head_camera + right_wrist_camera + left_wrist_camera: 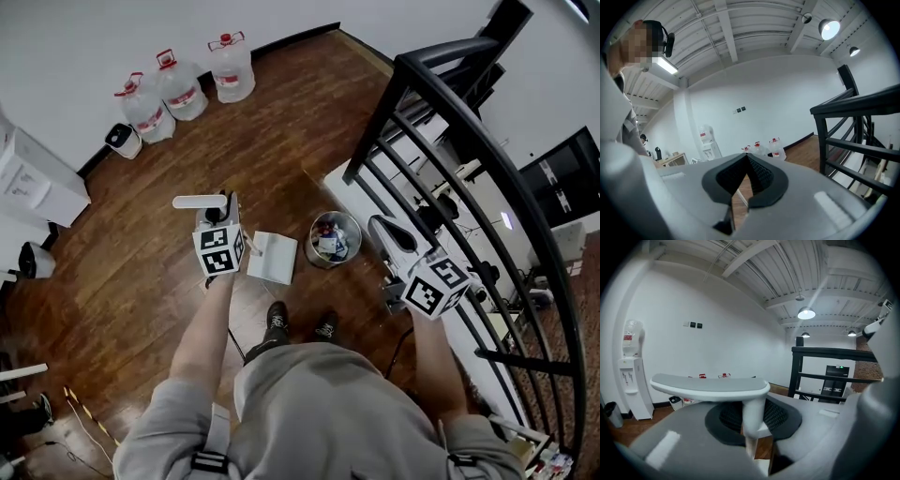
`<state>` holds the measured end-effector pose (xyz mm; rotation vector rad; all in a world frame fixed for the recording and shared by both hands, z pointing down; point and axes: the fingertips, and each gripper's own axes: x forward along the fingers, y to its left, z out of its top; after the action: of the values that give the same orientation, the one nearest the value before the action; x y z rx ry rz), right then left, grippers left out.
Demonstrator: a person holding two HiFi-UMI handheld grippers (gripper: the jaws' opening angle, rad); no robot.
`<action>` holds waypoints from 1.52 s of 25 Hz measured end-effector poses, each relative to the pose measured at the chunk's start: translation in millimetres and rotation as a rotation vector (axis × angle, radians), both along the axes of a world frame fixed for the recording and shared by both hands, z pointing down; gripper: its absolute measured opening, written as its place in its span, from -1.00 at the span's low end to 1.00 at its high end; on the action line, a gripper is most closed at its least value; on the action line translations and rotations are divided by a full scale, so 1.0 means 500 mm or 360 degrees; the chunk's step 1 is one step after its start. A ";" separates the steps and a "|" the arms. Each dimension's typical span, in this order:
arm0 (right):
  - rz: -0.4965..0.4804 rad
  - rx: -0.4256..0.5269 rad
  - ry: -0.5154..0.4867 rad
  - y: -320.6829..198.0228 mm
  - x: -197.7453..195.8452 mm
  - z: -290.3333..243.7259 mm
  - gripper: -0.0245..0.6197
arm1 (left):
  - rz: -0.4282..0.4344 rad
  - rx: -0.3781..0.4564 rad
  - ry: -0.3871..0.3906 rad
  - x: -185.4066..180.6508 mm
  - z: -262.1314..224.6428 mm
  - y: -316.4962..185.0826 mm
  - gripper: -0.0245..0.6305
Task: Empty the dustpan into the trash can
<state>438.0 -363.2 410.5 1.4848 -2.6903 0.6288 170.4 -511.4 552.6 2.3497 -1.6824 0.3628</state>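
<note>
My left gripper (223,208) is shut on the upright white handle (710,386) of the dustpan; the T-shaped grip sits just above the jaws and the stem runs down between the pads (776,416). In the head view the white pan (272,258) hangs low over the wood floor, just left of the round metal trash can (312,234), which holds some rubbish. My right gripper (382,227) is to the right of the can, near the railing. Its jaws meet at the tips (747,159) with nothing between them.
A black stair railing (441,122) curves along the right side. Three water jugs (180,89) and a small white bin (123,141) stand by the far wall, with a white cabinet (37,178) at left. The person's shoes (277,319) are just behind the can.
</note>
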 end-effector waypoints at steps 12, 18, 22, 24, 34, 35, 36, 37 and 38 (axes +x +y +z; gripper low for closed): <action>0.0032 -0.0014 0.0030 0.019 0.026 0.000 -0.92 | -0.0021 -0.0095 0.0003 0.001 0.076 -0.003 -0.68; 0.0022 -0.0022 0.0034 0.024 0.022 0.005 -0.92 | -0.0055 -0.0136 0.0030 -0.039 0.092 -0.009 -0.70; -0.0004 -0.0023 0.0034 0.026 0.007 0.005 -0.92 | -0.0061 -0.0175 0.0038 -0.065 0.106 -0.002 -0.70; -0.0025 -0.0023 0.0038 0.026 -0.004 0.005 -0.92 | -0.0066 -0.0197 0.0055 -0.079 0.115 0.003 -0.60; -0.0165 -0.0027 0.0041 0.011 -0.067 0.005 -0.92 | -0.0220 -0.0336 0.0139 -0.184 0.158 0.049 -0.14; -0.0184 -0.0029 0.0041 0.009 -0.077 0.007 -0.92 | -0.0239 -0.0371 0.0145 -0.194 0.167 0.056 -0.10; -0.0203 -0.0032 0.0041 0.006 -0.087 0.008 -0.92 | -0.0257 -0.0408 0.0148 -0.204 0.177 0.066 -0.08; -0.0223 -0.0033 0.0041 0.004 -0.098 0.009 -0.92 | -0.0273 -0.0442 0.0147 -0.213 0.187 0.078 -0.08; -0.0245 -0.0032 0.0039 0.001 -0.108 0.010 -0.92 | -0.0283 -0.0470 0.0145 -0.219 0.197 0.092 -0.08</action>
<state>384.2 -362.8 415.3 1.2570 -2.7364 0.6231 61.1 -465.5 651.2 1.9615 -1.6526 0.4310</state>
